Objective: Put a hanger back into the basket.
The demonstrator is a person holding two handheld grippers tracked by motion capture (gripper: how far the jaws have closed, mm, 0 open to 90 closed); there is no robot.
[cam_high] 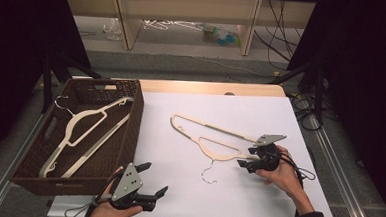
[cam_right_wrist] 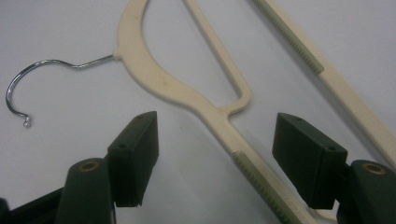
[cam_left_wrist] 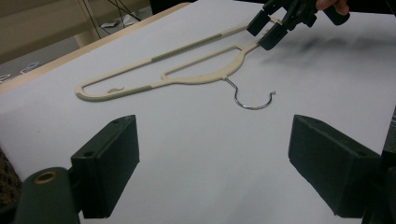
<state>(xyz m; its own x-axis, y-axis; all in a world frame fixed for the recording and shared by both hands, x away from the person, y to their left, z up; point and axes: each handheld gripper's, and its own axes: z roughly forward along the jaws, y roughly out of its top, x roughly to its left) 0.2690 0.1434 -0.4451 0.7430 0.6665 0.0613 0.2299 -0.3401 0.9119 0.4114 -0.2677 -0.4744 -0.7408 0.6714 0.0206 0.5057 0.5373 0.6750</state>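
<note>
Right claw astride hanger arm, untouched

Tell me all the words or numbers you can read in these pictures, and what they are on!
None: no word, number or sign can be read.
The cream hanger on the white table is plain.
The hanger in the brown basket shows no print.
The black tongs bear no label.
Things on the far floor are too small and blurred.
</note>
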